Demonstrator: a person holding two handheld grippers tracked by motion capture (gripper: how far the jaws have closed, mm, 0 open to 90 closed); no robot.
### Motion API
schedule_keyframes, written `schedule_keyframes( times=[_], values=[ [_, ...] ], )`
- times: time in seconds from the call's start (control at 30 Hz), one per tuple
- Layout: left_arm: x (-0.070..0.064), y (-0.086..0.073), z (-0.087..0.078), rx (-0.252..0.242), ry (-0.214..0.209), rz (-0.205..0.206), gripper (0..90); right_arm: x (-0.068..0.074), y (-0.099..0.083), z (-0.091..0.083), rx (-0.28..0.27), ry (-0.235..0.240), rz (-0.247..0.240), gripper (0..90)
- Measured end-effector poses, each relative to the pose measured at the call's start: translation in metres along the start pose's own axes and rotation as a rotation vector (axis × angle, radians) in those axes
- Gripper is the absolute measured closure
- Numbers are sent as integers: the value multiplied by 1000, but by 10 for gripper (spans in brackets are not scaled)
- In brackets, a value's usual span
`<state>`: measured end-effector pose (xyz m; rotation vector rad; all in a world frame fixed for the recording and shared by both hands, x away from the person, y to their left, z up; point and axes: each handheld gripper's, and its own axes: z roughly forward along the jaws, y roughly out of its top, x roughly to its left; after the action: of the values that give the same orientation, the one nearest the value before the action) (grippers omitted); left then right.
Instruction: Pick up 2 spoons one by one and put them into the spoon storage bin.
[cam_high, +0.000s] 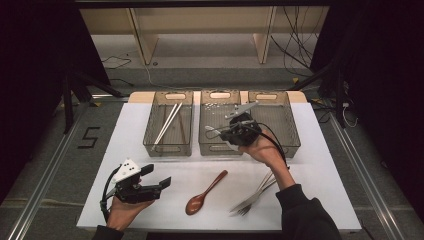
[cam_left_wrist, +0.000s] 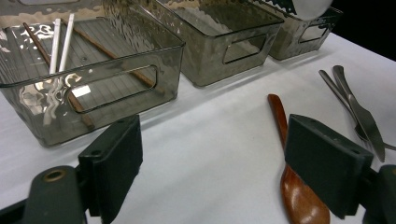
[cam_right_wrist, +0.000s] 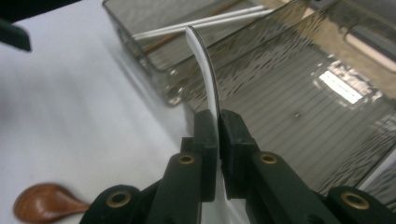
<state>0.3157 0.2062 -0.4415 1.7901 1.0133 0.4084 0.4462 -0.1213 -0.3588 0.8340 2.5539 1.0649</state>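
Fingers (cam_right_wrist: 212, 140) over white table (cam_high: 320, 170)

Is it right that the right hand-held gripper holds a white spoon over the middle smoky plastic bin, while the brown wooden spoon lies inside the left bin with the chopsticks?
Not quite. The brown wooden spoon lies on the white table, in front of the bins, as the high view shows. The rest stands: the right hand-held gripper holds the white spoon over the middle smoky plastic bin, and the chopsticks lie in the left bin.
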Motion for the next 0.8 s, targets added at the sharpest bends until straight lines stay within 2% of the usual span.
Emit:
schedule_keyframes(
  times=[0.3,0.8],
  values=[
    [0,0,-1,-11,-2,3,190,-15,19,12,-14,-64,55,865],
    [0,0,-1,-24,-4,7,190,-35,27,41,1,-125,130,864]
  ],
)
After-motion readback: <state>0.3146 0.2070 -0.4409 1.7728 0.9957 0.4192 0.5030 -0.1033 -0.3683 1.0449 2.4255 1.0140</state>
